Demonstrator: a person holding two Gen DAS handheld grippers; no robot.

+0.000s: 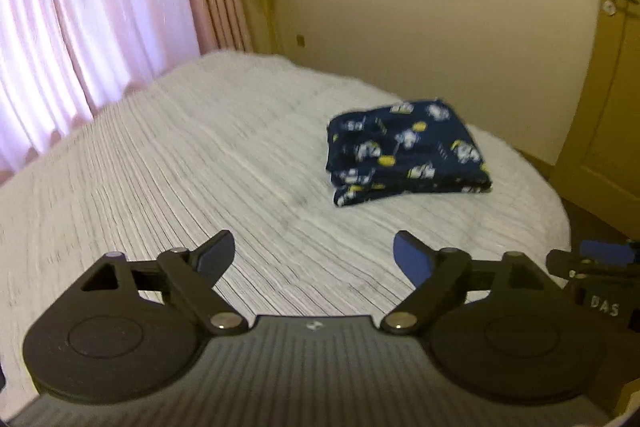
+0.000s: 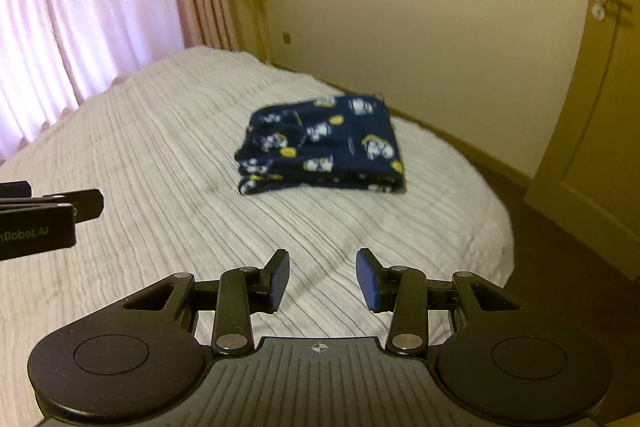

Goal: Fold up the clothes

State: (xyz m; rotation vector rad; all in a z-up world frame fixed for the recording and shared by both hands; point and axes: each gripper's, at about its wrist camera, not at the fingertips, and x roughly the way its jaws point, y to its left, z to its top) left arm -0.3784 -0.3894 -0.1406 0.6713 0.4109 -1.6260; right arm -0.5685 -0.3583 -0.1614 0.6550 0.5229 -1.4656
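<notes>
A dark blue garment with a white and yellow print (image 1: 406,151) lies folded in a compact stack on the white ribbed bedspread (image 1: 180,167), toward the bed's far right. It also shows in the right wrist view (image 2: 320,147). My left gripper (image 1: 314,253) is open and empty, held above the bedspread well short of the garment. My right gripper (image 2: 322,277) is open and empty, also short of the garment. The right gripper shows at the right edge of the left wrist view (image 1: 600,259); the left gripper shows at the left edge of the right wrist view (image 2: 60,205).
Pink curtains (image 1: 80,19) hang along the left behind the bed. A cream wall (image 1: 440,27) is at the back and a wooden door (image 1: 612,87) at the right. The bed's right edge drops to a dark floor (image 2: 540,247).
</notes>
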